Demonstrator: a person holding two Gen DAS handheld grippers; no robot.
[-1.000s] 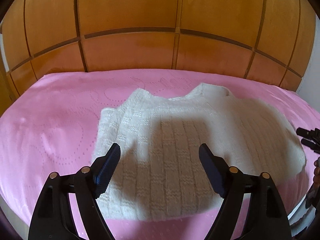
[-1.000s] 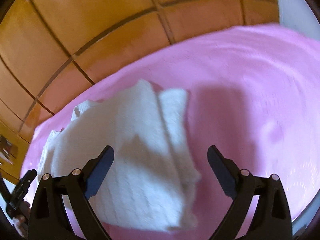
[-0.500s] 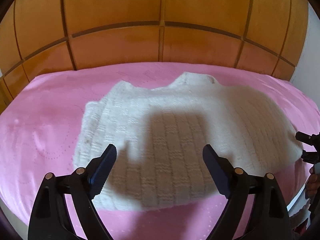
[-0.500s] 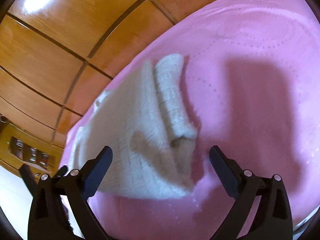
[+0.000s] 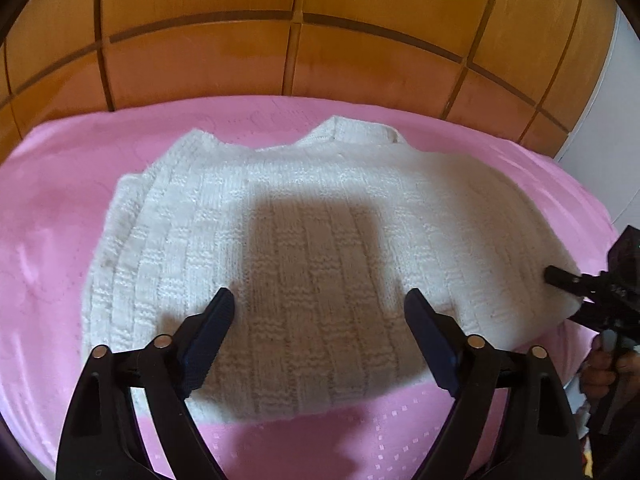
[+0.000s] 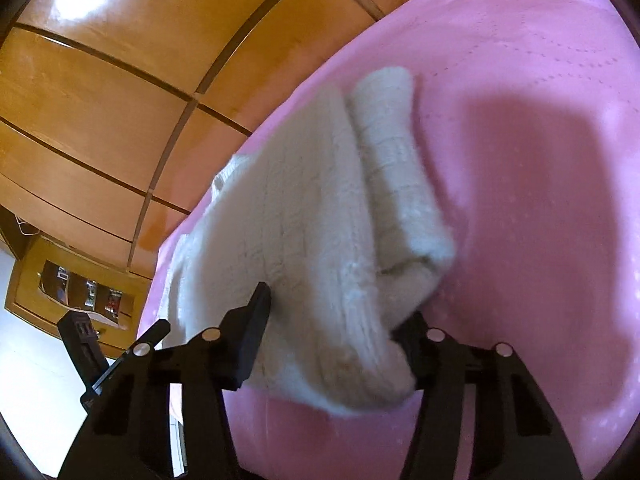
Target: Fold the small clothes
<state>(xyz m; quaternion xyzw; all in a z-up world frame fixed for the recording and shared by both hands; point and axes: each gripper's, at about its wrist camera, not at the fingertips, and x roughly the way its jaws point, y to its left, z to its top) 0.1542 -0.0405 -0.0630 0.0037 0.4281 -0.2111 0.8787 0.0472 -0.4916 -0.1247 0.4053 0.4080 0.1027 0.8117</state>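
Headboard: the panelled wooden headboard point(image 5: 304, 48) stands behind the bed, as it did a moment ago.
Bed: the pink quilted bedspread point(image 5: 48, 216) carries the garment; its stitched dot pattern shows along the near edge.
Sweater: the cream knitted sweater point(image 5: 304, 216) lies flat on the bedspread, neckline toward the headboard, sleeves tucked in so the outline is roughly rectangular. The basket-weave ribbing is plain in the left wrist view. In the right wrist view its right edge is a thick rolled fold point(image 6: 400, 184). Against half a second ago, that near corner now sits between the right fingers rather than ahead of them.
Left gripper: the left gripper point(image 5: 320, 312) hovers over the sweater's near hem with its fingers spread wide, nothing between them; it stands much as it did before.
Right gripper: the right gripper point(image 6: 332, 316) has moved in onto the sweater's right corner. Its fingers have narrowed from their earlier wide spread and bracket the bunched knit; whether they pinch it tight I cannot tell.
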